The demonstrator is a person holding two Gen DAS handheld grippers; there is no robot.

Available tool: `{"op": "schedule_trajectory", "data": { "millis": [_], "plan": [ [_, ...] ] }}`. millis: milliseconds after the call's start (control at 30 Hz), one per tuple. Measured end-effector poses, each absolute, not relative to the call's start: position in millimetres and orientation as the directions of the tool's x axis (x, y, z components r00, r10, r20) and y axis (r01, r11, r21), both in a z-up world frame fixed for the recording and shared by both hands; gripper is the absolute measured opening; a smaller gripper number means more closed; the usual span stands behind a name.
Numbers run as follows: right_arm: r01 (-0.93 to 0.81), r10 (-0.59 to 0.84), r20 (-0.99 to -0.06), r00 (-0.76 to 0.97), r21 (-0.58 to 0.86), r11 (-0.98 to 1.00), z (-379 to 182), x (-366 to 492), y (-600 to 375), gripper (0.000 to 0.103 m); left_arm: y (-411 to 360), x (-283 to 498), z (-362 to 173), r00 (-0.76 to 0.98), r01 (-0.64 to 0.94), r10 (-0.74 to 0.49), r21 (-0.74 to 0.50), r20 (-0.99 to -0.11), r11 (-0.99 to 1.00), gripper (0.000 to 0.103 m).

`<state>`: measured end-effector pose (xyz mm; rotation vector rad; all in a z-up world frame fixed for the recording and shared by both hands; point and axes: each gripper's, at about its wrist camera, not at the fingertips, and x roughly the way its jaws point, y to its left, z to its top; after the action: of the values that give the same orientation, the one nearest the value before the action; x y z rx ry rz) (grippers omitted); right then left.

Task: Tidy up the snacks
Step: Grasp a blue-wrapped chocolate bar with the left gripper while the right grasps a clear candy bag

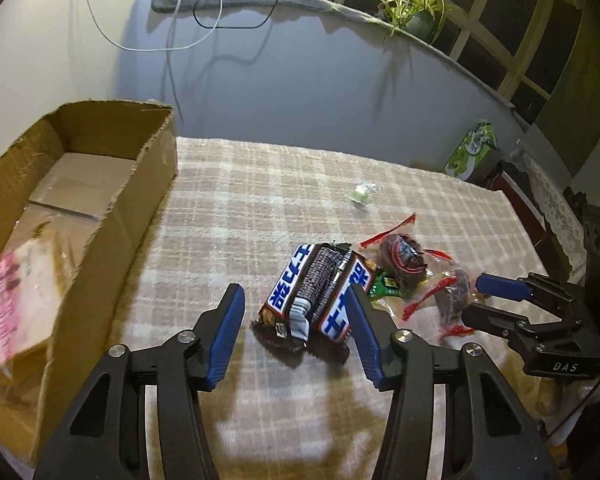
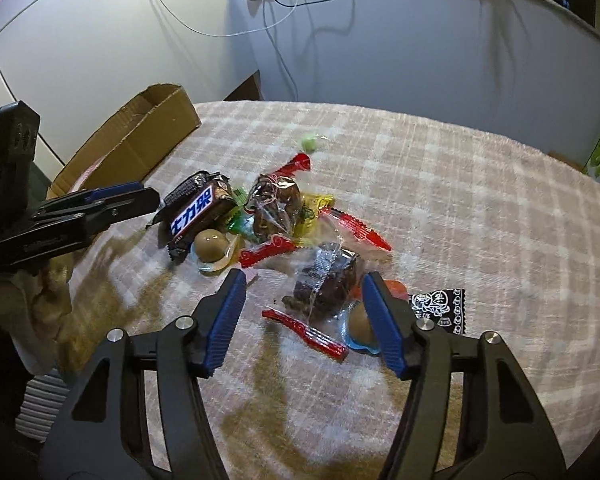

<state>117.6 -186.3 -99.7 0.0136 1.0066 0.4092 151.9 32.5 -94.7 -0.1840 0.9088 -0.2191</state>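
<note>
My left hand-held gripper [image 1: 296,336] and right hand-held gripper [image 2: 304,320] hang spread above snacks [image 2: 260,216] on the plaid-clothed worktop [image 2: 460,200], cardboard box [image 1: 112,208] alongside, below a grey wall [image 1: 300,80].

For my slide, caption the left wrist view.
Left tongs open over chocolate bars beside a cardboard box.

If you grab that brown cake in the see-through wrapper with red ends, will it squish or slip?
The cake looks soft and crumbly, so a hard squeeze would probably dent it. Its clear wrapper is shiny and loose, so it may crinkle and slide a little between the right hand-held gripper pads. It looks small and light, and blocky, so it likely won't roll.
</note>
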Motion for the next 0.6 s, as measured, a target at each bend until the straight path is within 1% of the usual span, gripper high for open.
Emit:
{"op": "schedule_trajectory", "data": {
  "millis": [233, 300, 433, 533, 600],
  "plan": [
    [-0.332, 0.35, -0.824, 0.446, 0.21, 0.919, -107.6, 125.4, -182.4, 0.063, 30.3, 165.3, -106.2, 0.575, 0.105, -0.253, -0.237, -0.778, 0.966, 0.051],
    [-0.334, 0.346, -0.827, 0.444, 0.206, 0.92, -110.0, 126.5, -180.4, 0.063, 29.1, 169.2, -110.4, 0.567, 0.103, -0.247, -0.23, -0.786, 0.968, 0.049],
    [-0.333, 0.344, -0.831, 0.438, 0.205, 0.92, -113.9, 130.0, -178.6, 0.063, 30.2, 175.0, -112.5, 0.565, 0.099, -0.261, -0.25, -0.782, 0.963, 0.048],
    [-0.336, 0.342, -0.834, 0.432, 0.203, 0.92, -116.3, 133.1, -176.5, 0.063, 31.2, 178.6, -113.5, 0.559, 0.105, -0.283, -0.272, -0.779, 0.957, 0.044],
    [-0.339, 0.332, -0.841, 0.428, 0.192, 0.921, -119.4, 136.1, -173.7, 0.063, 29.2, 180.1, -114.1, 0.56, 0.115, -0.284, -0.266, -0.778, 0.957, 0.038]
  ]
}}
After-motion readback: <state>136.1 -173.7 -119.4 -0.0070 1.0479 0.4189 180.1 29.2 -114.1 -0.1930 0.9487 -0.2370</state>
